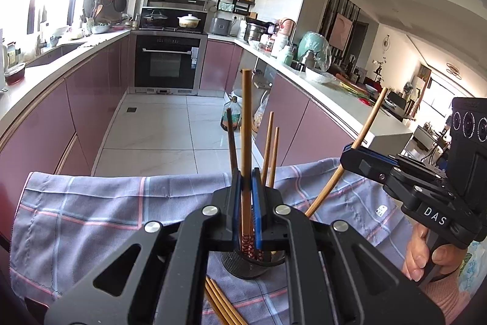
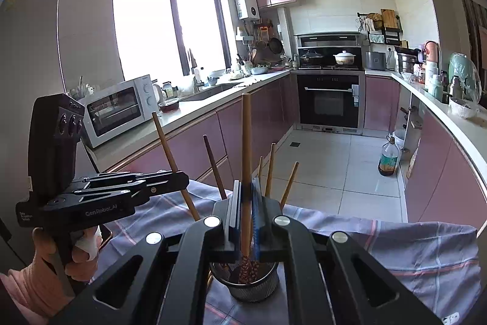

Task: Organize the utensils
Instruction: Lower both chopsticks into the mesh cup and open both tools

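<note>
My left gripper is shut on an upright brown chopstick whose patterned end dips into the black mesh cup. Several other chopsticks stand in that cup. At the right of the same view, my right gripper is shut on a slanted chopstick. The right wrist view shows my right gripper holding its chopstick upright over the mesh cup. To its left, my left gripper is shut on a leaning chopstick.
A blue-grey checked cloth lies under the cup, with loose chopsticks on it near me. Beyond the cloth's far edge the tiled floor drops away, with an oil bottle on it. Purple cabinets flank both sides. A toaster oven stands on the left counter.
</note>
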### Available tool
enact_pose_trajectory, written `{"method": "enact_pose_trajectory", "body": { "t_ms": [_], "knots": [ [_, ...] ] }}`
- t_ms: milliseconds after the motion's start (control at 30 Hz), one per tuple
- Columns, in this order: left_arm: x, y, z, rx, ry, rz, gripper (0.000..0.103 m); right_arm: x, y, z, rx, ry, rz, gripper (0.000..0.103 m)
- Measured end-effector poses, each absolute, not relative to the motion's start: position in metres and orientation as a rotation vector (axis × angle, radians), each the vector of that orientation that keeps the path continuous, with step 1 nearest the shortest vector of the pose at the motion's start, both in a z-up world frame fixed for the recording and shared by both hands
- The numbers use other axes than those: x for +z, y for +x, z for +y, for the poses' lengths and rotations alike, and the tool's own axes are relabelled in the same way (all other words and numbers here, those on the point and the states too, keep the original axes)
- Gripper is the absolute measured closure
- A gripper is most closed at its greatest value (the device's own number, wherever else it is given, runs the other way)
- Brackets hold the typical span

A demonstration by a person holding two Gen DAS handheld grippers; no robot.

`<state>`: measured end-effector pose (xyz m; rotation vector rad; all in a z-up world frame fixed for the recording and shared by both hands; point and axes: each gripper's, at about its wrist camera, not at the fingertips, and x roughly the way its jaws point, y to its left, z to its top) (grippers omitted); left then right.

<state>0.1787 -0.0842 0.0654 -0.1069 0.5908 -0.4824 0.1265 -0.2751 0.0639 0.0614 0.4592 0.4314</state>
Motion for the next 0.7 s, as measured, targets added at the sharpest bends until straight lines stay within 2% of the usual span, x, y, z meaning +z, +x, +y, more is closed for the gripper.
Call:
{"method": "enact_pose_trajectory", "body": {
  "t_ms": [700],
  "knots": [
    [0.025, 0.203, -0.088, -0.482, -0.078, 0.668, 0.096, 0.036, 0.148, -0.269, 0.423, 0.053, 0.554, 0.098]
  ]
}}
